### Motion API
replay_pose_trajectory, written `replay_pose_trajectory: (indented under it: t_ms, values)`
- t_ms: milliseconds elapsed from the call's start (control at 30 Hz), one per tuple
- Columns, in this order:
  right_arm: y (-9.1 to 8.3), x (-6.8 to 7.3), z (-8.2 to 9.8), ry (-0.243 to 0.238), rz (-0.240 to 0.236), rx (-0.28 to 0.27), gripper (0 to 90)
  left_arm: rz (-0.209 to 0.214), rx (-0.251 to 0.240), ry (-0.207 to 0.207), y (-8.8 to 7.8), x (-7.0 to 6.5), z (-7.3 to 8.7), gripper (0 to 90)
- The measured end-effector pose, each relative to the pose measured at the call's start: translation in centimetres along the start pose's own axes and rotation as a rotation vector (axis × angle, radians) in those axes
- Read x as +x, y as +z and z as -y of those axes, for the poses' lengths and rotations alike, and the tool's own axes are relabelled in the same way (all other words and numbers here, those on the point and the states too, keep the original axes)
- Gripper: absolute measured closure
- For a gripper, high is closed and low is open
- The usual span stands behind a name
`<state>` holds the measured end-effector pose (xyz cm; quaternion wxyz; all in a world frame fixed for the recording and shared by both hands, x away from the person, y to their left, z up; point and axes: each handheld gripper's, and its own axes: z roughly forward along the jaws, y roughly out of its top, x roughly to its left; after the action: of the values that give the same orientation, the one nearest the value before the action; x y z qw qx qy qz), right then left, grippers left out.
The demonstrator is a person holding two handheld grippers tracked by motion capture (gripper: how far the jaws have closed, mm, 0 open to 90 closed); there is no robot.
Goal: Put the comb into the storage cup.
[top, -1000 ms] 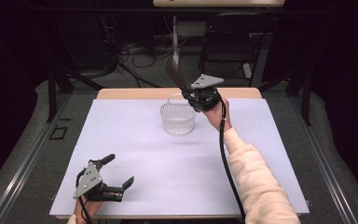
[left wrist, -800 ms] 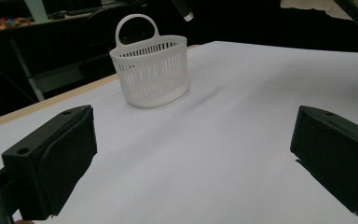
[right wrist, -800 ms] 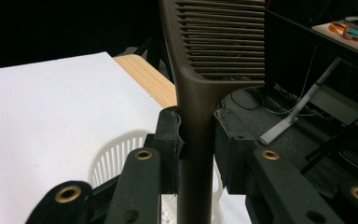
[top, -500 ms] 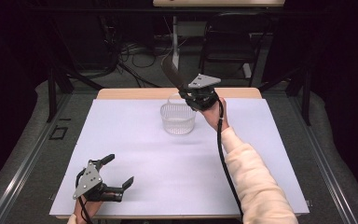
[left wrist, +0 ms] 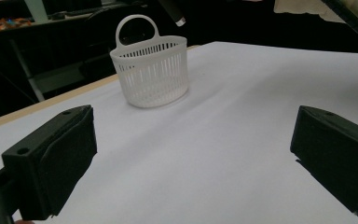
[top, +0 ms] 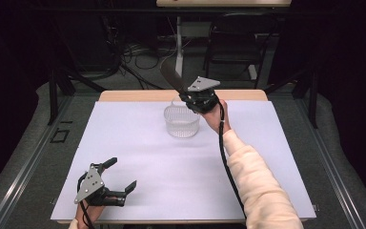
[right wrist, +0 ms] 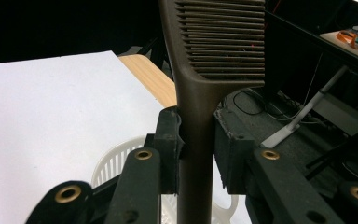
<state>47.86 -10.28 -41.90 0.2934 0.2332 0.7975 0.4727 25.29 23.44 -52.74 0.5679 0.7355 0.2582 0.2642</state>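
A dark brown comb (right wrist: 200, 84) is clamped by its handle between the jaws of my right gripper (right wrist: 198, 140). In the high view my right gripper (top: 193, 95) hangs just over the far rim of a small white slatted basket (top: 182, 120), and the comb (top: 171, 77) slants up and to the left. The basket's rim (right wrist: 116, 161) lies right under the jaws. My left gripper (top: 120, 177) rests open at the near left of the table, nothing between its pads (left wrist: 60, 158). Farther off, the left gripper view takes in the basket (left wrist: 151, 72) with its loop handle.
A white sheet (top: 138, 157) covers the table, with a wooden strip (top: 133, 95) along the far edge. Cables, stands and a chair fill the dark area behind. A cable (top: 226, 157) trails along the person's right sleeve.
My right gripper with the comb has drifted slightly up and toward the far edge, staying above the basket. The left gripper has stayed put.
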Motion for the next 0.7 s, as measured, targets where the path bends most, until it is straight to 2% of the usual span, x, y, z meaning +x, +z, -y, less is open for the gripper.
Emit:
replay_pose_trajectory:
  t_ms: [700]
  values:
    - [1.1, 0.8, 0.2, -0.022, -0.025, 0.005, 72.6, -0.003, -0.002, -0.001, -0.1, 0.0, 0.0, 0.3]
